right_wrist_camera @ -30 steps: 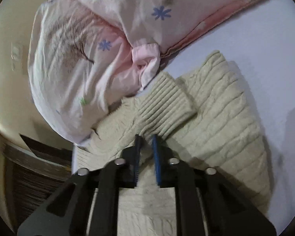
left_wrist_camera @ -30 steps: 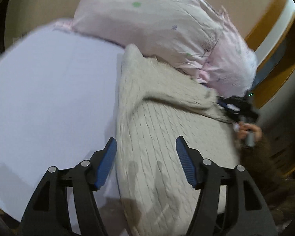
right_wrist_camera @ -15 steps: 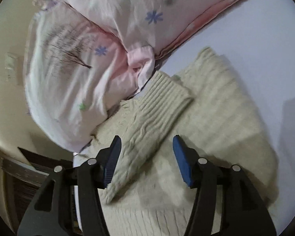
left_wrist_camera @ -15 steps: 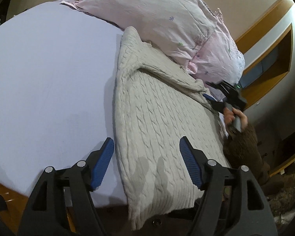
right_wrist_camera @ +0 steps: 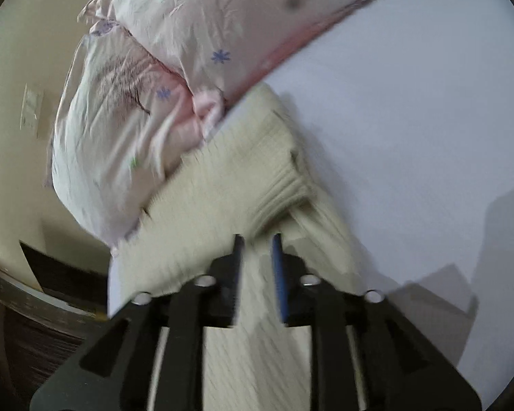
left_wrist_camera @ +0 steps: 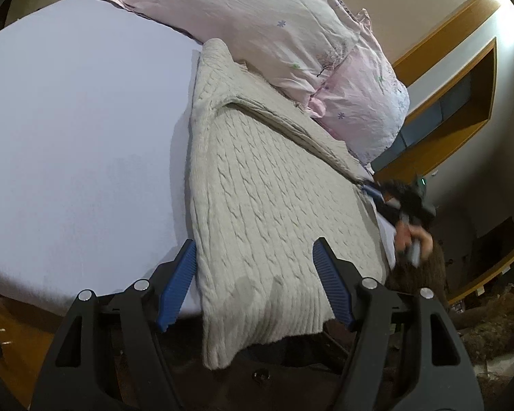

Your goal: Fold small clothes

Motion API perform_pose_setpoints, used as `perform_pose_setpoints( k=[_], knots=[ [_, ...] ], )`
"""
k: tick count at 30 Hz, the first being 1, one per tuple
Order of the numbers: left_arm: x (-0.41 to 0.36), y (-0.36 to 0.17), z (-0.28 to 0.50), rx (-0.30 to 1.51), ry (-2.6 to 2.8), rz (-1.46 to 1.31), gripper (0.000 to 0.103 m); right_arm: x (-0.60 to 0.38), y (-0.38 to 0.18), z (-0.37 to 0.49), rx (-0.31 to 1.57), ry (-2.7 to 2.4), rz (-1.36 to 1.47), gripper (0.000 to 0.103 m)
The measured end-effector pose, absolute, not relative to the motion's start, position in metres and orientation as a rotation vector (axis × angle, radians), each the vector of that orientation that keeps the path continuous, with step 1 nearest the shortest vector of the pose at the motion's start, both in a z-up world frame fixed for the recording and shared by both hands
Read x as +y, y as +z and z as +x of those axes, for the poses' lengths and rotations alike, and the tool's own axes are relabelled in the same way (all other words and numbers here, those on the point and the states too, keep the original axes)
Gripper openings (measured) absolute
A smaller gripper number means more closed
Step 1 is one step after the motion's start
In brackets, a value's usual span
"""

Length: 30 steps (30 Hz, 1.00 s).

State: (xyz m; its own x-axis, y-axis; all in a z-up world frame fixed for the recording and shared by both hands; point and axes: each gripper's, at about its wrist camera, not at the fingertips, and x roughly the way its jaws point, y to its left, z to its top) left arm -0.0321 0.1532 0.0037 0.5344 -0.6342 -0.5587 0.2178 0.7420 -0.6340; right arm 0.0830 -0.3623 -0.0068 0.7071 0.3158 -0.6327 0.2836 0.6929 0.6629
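Note:
A cream cable-knit sweater [left_wrist_camera: 267, 205] lies on the lavender bed sheet [left_wrist_camera: 78, 144], its hem hanging over the near edge. My left gripper [left_wrist_camera: 253, 284] is open and empty, its jaws wide apart above the hem. My right gripper [right_wrist_camera: 257, 263] is shut on a fold of the sweater [right_wrist_camera: 229, 188], near the ribbed cuff [right_wrist_camera: 284, 195]. The right gripper also shows in the left wrist view [left_wrist_camera: 394, 202], at the sweater's far right edge, held by a hand.
Pink floral pillows [left_wrist_camera: 274, 30] press against the sweater's far side; they also show in the right wrist view [right_wrist_camera: 137, 102]. A wooden wall shelf [left_wrist_camera: 455, 96] is at the right. The bed's wooden edge [left_wrist_camera: 3, 315] is at the lower left.
My right gripper opened half a second ago and has now closed again on the sweater, which is lifting. My left gripper has drawn back toward the hem, still open.

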Motion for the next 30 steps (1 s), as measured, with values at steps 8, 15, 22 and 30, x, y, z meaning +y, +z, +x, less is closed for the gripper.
perform_pose_setpoints(
  k=[8, 15, 22, 30],
  knots=[
    [0.149, 0.003, -0.054, 0.861, -0.562, -0.542, 0.07, -0.374, -0.017, -0.025, 0.88, 0.107, 0.737, 0.056],
    [0.132, -0.012, -0.063, 0.914, -0.612, -0.604, 0.032, -0.349, -0.03, -0.063, 1.023, 0.454, 0.707, 0.023],
    [0.127, 0.031, -0.039, 0.832, -0.652, -0.59, 0.008, -0.347, 0.008, -0.029, 0.825, 0.59, 0.735, 0.007],
    [0.142, 0.091, 0.126, 0.65, -0.416, -0.573, 0.008, -0.388, 0.05, 0.13, 0.541, 0.421, 0.865, 0.007]
  ],
)
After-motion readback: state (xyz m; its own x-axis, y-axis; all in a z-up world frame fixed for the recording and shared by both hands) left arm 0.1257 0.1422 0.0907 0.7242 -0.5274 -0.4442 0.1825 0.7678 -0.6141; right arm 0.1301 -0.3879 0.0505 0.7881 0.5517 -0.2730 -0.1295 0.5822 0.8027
